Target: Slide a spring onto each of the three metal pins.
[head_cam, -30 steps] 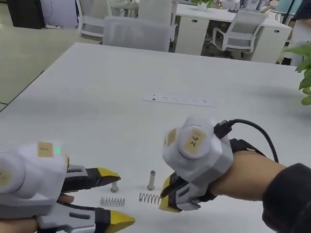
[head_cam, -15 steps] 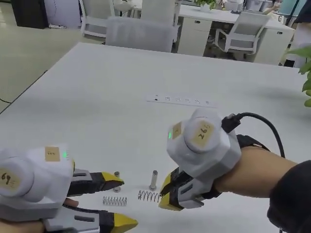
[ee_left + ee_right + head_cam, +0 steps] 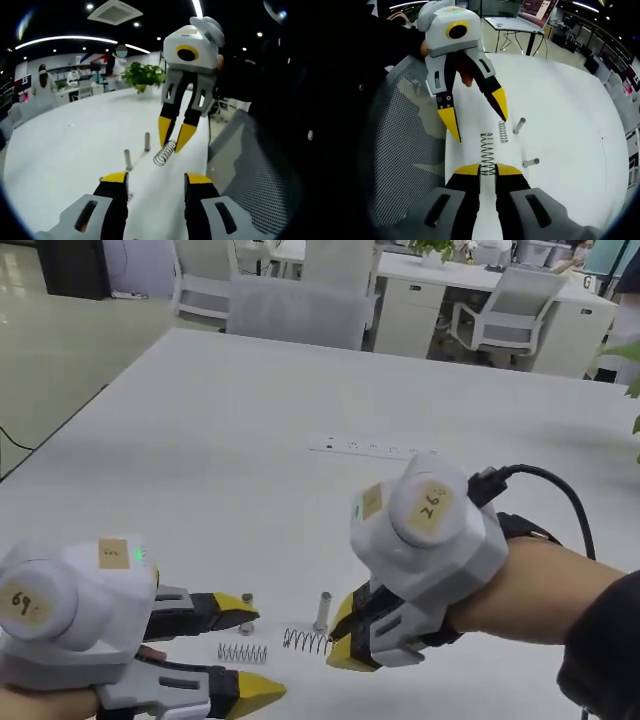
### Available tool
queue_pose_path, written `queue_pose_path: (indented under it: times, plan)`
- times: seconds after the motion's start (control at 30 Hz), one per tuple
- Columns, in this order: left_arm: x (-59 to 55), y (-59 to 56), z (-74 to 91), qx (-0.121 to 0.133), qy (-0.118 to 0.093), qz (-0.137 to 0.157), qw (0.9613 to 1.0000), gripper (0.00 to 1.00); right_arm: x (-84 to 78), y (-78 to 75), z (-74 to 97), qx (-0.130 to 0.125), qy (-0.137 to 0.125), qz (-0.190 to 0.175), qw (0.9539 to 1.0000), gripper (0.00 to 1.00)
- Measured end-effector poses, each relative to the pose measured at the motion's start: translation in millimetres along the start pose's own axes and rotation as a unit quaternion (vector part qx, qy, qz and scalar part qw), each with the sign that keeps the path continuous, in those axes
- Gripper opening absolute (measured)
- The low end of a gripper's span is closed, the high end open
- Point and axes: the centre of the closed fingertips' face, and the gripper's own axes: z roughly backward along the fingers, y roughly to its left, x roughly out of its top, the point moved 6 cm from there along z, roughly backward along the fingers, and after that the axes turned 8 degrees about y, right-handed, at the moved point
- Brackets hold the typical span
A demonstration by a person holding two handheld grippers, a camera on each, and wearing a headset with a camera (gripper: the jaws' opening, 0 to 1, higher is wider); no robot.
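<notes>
My right gripper is shut on one end of a wire spring, which lies level just above the white table. Just beyond the spring stands a metal pin. A second pin stands to its left, by the upper jaw of my left gripper. That gripper is open, its jaws on either side of a second spring lying on the table. The left gripper view shows the right gripper holding its spring.
A white power strip lies flat across the table's middle. Office chairs and desks stand past the far edge. The table's near edge runs close under both grippers, and a black cable trails from the right gripper.
The head camera has shifted a little. My left gripper has edged forward, its upper jaw now beside the left pin. The right gripper still holds its spring by the taller pin.
</notes>
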Motion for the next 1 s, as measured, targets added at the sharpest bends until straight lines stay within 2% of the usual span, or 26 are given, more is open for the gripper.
queue_pose_path:
  times: [0.2,0.37,0.67,1.0]
  plan:
    - [0.9,-1.2,-0.7,-0.004,-0.003,-0.005,1.0000,0.35,2.0,2.5,0.0,0.001,0.001,0.026,0.9997,0.08]
    - [4.0,-4.3,-0.5,-0.011,-0.014,-0.014,0.9997,0.31,4.4,5.9,-3.0,0.004,0.003,0.042,0.9991,0.08]
    - [6.3,-8.9,-0.9,-0.021,-0.022,-0.031,0.9991,0.19,10.1,8.2,-3.9,0.009,-0.003,0.057,0.9983,0.08]
    - [7.6,-12.4,-2.0,-0.030,-0.025,-0.043,0.9983,0.10,11.5,10.0,-4.5,0.011,-0.005,0.069,0.9975,0.08]
